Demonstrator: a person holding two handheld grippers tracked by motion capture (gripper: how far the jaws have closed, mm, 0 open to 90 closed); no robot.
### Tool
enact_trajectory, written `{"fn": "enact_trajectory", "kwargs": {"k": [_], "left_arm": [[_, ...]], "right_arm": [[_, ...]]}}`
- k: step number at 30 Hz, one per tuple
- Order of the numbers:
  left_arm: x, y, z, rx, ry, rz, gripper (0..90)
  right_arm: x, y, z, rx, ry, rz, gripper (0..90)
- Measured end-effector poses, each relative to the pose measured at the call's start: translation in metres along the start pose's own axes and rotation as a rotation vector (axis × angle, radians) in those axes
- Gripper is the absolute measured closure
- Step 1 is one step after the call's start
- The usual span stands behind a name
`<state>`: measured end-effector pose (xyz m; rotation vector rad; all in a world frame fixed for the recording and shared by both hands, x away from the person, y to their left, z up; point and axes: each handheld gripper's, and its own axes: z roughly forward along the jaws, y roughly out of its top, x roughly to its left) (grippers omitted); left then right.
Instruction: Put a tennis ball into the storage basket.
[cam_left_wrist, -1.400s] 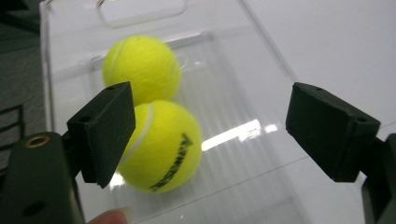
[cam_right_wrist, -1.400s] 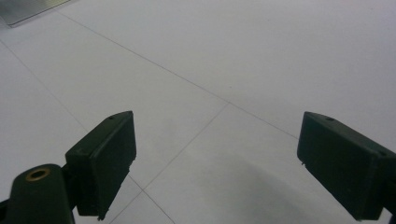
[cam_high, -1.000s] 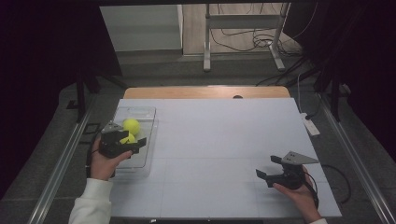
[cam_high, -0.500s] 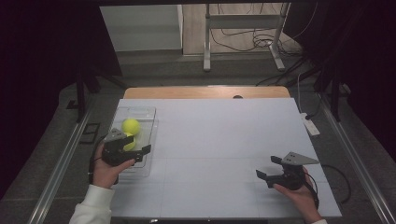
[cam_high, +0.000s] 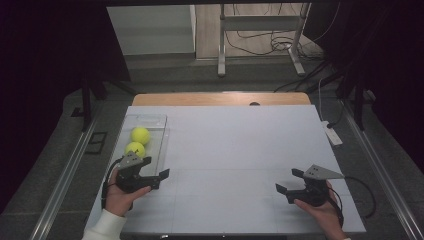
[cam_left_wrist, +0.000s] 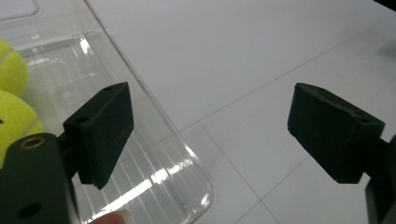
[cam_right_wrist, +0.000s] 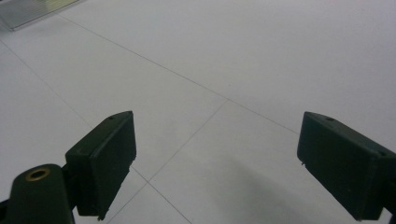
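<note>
High view: two balls (cam_high: 138, 142) in tray (cam_high: 161, 136), drop done; left tool (cam_high: 154, 175) just opening, empty, beside tray; right tool (cam_high: 291, 182) open, empty, idle on counter (cam_high: 240, 145).

We see the white table (cam_high: 240, 150) lying bare across its middle and right, so a hand could pass there freely. Along the left edge a clear tray (cam_high: 161, 131) with two tennis balls (cam_high: 140, 135) blocks the way.
</note>
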<state>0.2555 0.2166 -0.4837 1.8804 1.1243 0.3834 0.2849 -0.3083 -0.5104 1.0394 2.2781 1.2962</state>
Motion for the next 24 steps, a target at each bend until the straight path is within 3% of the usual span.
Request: {"fn": "enact_trajectory", "kwargs": {"k": [6, 24], "left_arm": [[-0.0029, -0.0071, 0.0016, 0.015, -0.009, 0.007, 15.0], [-0.0041, -0.0061, 0.0058, 0.021, -0.005, 0.022, 14.9]], "right_arm": [[0.0015, 0.0005, -0.0007, -0.006, 0.009, -0.003, 12.5], [-0.0021, 0.0003, 0.0002, -0.016, 0.022, 0.013, 12.5]]}}
